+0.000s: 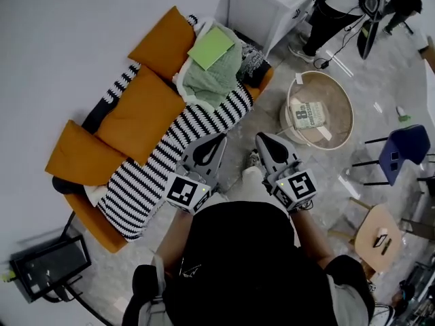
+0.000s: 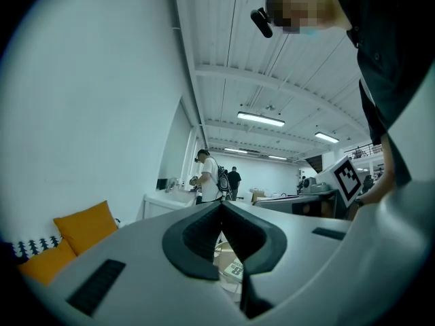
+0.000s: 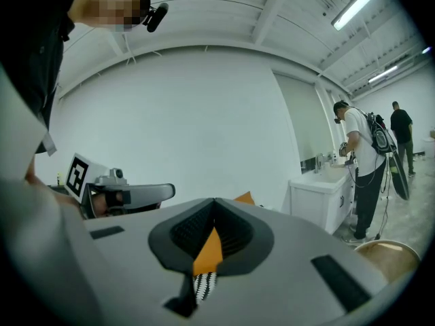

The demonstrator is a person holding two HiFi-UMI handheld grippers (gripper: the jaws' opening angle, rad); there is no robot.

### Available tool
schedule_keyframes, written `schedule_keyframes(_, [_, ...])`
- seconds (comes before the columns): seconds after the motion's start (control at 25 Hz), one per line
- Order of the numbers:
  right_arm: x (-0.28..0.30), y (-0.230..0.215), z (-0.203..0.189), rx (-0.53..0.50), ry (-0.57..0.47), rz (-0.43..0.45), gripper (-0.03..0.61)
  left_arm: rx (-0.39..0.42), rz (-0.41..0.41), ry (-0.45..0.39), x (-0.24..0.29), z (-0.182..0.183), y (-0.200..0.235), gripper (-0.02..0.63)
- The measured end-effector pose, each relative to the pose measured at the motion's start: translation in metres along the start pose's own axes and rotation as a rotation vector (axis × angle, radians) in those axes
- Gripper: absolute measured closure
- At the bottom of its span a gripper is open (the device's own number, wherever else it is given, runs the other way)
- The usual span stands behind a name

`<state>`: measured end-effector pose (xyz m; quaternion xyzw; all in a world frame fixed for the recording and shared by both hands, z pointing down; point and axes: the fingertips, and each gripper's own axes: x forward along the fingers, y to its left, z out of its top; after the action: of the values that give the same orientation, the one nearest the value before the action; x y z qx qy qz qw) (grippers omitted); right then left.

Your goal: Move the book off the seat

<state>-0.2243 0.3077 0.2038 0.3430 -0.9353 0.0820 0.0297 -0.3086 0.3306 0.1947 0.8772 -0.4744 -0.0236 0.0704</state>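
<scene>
A flat light-green book (image 1: 212,46) lies on a folded green cloth (image 1: 214,80) at the far end of the sofa seat (image 1: 197,124), which a black-and-white striped blanket covers. Another book with a white printed cover (image 1: 309,114) lies inside a round pale basket (image 1: 340,90) on the floor to the right of the sofa. My left gripper (image 1: 211,145) (image 2: 221,206) and right gripper (image 1: 266,141) (image 3: 215,202) are held side by side close to my body, short of the sofa. Both point forward, shut and empty.
Three orange cushions (image 1: 139,111) lean along the sofa back. A white cabinet (image 1: 262,2) stands beyond the sofa, with a person (image 1: 326,19) beside it. A blue chair (image 1: 404,148) and a wooden stool (image 1: 377,236) stand at the right, a black box (image 1: 47,267) at the lower left.
</scene>
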Motion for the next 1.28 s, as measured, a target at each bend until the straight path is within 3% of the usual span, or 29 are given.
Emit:
schedule_keyframes(0.48, [0.089,-0.132,0.014,-0.032,0.031,0.151,0.563,0.026,0.202,-0.001,0.123,0.014,0.065,0.604])
schedule_keyframes(0.72, [0.113,-0.186,0.022,-0.037,0.032,0.238,0.563,0.039,0.292,-0.023,0.181,0.016,0.075,0.604])
schedule_keyframes(1.04, [0.141,-0.231,0.019,-0.074,0.071,0.289,0.563,0.041,0.335,0.022,0.221,0.003,0.090,0.604])
schedule_keyframes(1.28, [0.188,-0.250,0.019,-0.089,0.122,0.296,0.563,0.027,0.362,0.052,0.233,-0.008,0.143,0.604])
